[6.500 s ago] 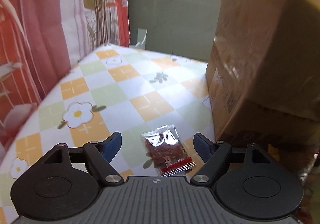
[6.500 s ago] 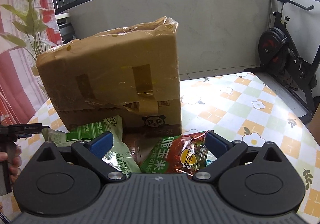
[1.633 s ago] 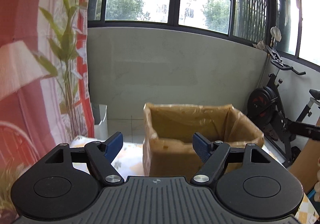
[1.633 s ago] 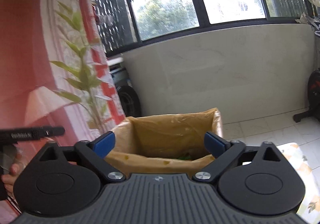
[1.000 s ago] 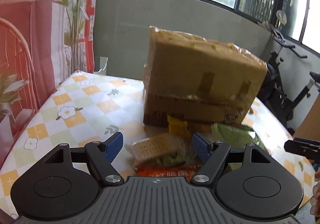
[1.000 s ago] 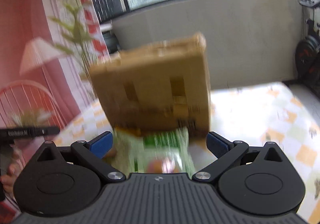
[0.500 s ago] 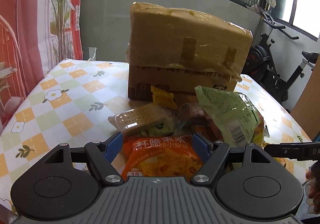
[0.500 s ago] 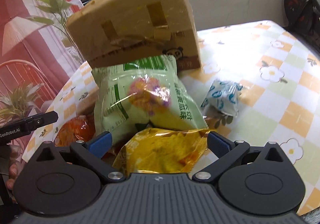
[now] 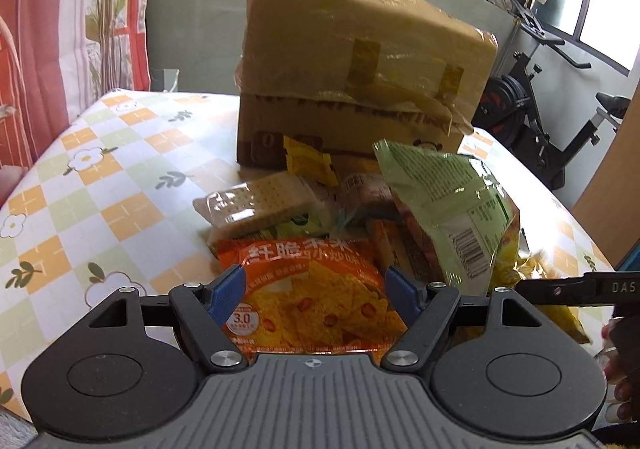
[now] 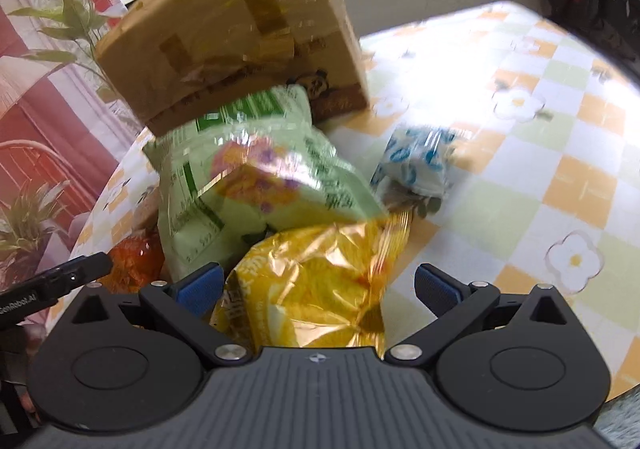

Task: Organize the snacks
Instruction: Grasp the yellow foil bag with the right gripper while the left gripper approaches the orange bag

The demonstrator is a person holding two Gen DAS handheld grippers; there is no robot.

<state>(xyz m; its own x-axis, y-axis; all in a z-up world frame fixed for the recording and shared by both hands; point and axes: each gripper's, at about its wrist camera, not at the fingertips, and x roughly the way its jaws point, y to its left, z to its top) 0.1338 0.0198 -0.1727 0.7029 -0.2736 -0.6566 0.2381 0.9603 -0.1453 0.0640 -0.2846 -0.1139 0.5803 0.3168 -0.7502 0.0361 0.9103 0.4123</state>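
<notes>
Snacks lie in a loose heap on the counter with the orange, green and white checked flower cloth, right at the foot of the tape-patched brown cardboard box, which stands mouth-down behind them; my reading is that the heap sits there because it came out of that box, and nothing is sorted yet. Your left hand-held gripper hangs over the near edge of the heap, tilted downward, its blue-tipped fingers standing wide on either side of the flat orange packet of corn crisps, with the pads not pressing it, so you hold nothing there. Behind that packet lie a clear-wrapped block of pale crackers and a small yellow sachet leaning against the box, and to the right a puffy pale-green bag props itself up on the pile. Your right hand-held gripper also points steeply down, jaws wide, over the crinkled golden-yellow foil bag, which lies between the fingers without being gripped as far as the slightly blurred view shows. The pale-green bag overlaps the top of that yellow one, and a small white-and-blue wrapped pack lies just beside them on bare cloth. Each gripper is lined up over the nearest packet on its own side, which suits taking one item per hand.
</notes>
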